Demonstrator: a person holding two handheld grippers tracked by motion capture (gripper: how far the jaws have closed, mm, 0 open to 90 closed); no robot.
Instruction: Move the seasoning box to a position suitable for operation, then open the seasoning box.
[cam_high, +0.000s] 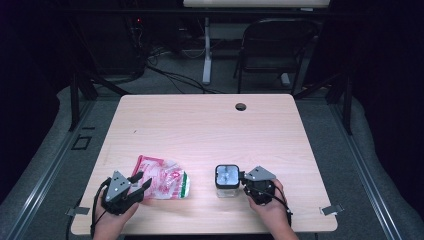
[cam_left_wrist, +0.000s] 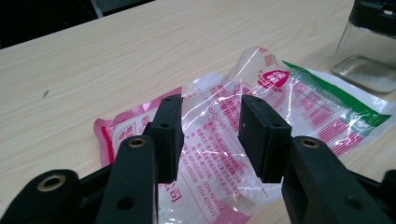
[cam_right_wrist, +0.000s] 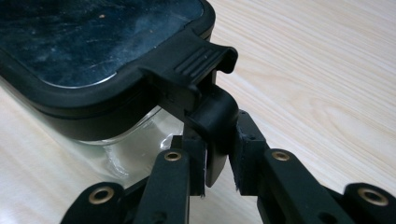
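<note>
A crumpled clear plastic bag (cam_high: 167, 181) with pink print and a green edge lies on the wooden table (cam_high: 200, 125) at the front left. My left gripper (cam_high: 141, 181) hovers at its near end, open, and in the left gripper view the bag (cam_left_wrist: 299, 102) lies under and beyond the gripper (cam_left_wrist: 210, 126) without the pads pinching it. To the right stands a clear square container (cam_high: 227, 181) with a black lid. My right gripper (cam_high: 242, 176) meets it from the right. Its pads close around the lid's black latch (cam_right_wrist: 205, 93), with the gripper (cam_right_wrist: 217, 158) shut on the hanging tab.
The container (cam_left_wrist: 369, 46) stands just past the bag's green edge. A round cable hole (cam_high: 241, 106) sits near the table's far edge. A folding chair (cam_high: 272, 47) and a desk leg stand beyond the table. Bare wood stretches across the middle and far half.
</note>
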